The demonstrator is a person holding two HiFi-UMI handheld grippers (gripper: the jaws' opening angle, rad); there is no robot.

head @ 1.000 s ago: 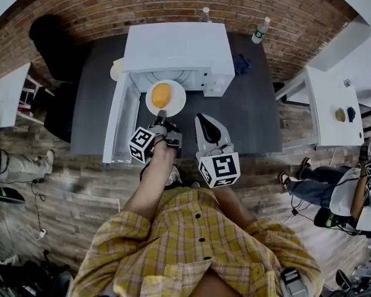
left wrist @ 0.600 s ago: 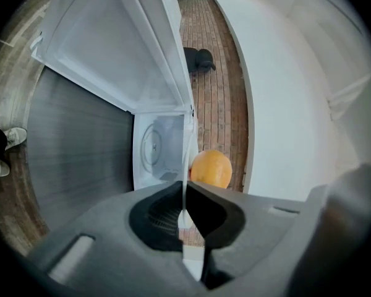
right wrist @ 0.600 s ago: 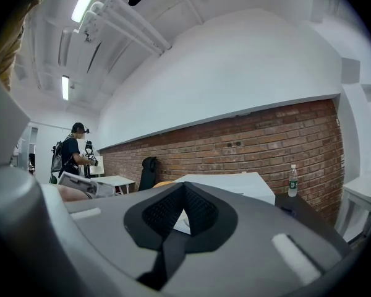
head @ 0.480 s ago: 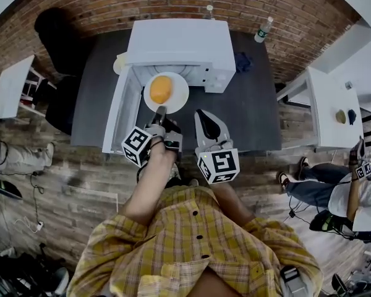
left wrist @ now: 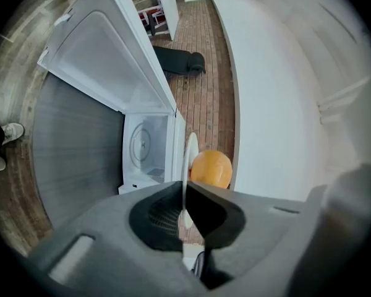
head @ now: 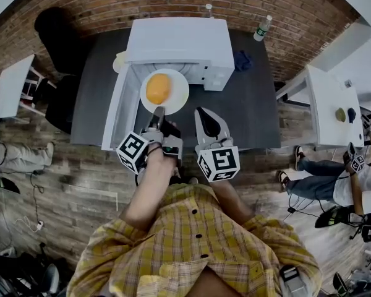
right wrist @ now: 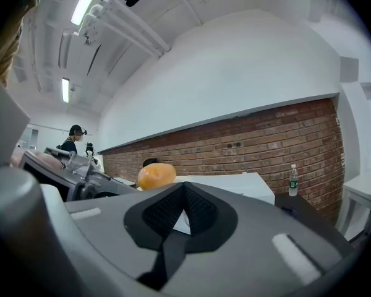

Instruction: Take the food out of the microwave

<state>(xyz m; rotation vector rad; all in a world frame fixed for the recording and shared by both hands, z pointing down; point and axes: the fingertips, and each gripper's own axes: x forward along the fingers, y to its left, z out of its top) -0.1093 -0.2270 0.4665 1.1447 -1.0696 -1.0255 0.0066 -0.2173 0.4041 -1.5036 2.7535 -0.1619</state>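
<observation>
Over the table's point(head: 253, 104) middle, the left gripper point(head: 159, 112) clamped a white plate's point(head: 178, 93) near rim, bearing a smooth, rounded orange food point(head: 158, 88). The right gripper point(head: 201, 112) was closed and empty.

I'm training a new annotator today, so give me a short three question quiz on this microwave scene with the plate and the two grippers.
1. Multiple choice: what is the left gripper clamped on?
A) the rim of the round white plate
B) the white microwave's open door
C) the clear water bottle
2. True or false: the round orange food lies on the plate.
3. Fill in: the right gripper has its jaws ___ with nothing between them.

Key: 1 A; 2 true; 3 shut.
</observation>
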